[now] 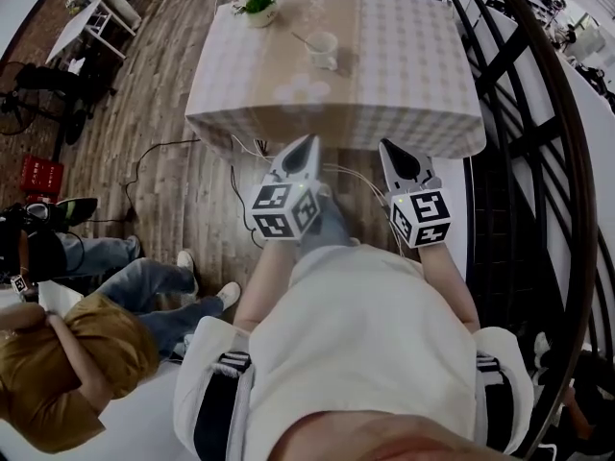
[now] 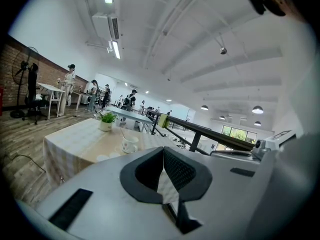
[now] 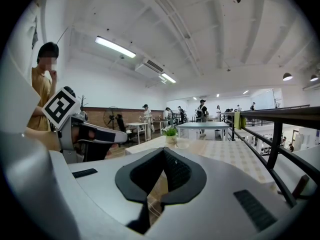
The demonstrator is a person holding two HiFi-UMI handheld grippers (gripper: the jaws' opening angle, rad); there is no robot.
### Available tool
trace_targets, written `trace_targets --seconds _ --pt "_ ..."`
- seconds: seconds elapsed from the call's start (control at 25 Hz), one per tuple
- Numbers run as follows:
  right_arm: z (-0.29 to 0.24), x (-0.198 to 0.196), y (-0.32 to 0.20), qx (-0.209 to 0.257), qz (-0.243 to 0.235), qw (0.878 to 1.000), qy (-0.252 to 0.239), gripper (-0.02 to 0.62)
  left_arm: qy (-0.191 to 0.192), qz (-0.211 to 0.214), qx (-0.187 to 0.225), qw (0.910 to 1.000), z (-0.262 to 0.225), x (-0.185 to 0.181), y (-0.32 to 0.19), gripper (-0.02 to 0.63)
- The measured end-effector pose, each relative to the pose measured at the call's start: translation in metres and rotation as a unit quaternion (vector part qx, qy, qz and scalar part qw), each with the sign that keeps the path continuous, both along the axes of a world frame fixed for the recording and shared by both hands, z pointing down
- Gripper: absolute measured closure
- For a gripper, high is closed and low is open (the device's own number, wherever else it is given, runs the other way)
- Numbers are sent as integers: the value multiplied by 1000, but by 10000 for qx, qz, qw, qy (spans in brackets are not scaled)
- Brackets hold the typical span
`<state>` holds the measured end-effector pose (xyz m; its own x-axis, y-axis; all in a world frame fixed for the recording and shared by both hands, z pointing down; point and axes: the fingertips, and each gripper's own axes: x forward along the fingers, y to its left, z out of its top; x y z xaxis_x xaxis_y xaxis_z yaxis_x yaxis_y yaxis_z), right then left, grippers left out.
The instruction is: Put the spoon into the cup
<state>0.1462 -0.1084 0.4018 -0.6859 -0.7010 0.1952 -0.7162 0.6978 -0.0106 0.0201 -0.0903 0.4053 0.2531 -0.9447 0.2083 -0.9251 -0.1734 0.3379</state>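
White cup [image 1: 323, 48] on checked worktop [image 1: 413, 84], spoon [image 1: 302, 38] handle slanting at its rim; inside or beside, unclear. Left tool [image 1: 309, 142] and right tool [image 1: 387, 147] both closed, empty, well short. Judge spoon's seat before any reach.

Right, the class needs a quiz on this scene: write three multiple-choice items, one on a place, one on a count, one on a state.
1. Where on the table is the plant? A far left corner; B near right corner; C centre.
2. How many cups stand on it? A one; B two; C three.
3. The left tongs are: A wide open; B shut, empty; C shut on the plant.
Key: 1 A, the head view shows it at that corner. 2 A, only one cup is there. 3 B, their jaws meet with nothing between.
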Motion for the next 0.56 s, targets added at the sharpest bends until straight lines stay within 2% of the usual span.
trace_targets --seconds 0.56 --pt "-1 -3 1 57 -40 10000 28 595 -3 -34 30 10000 -2 -2 0 601"
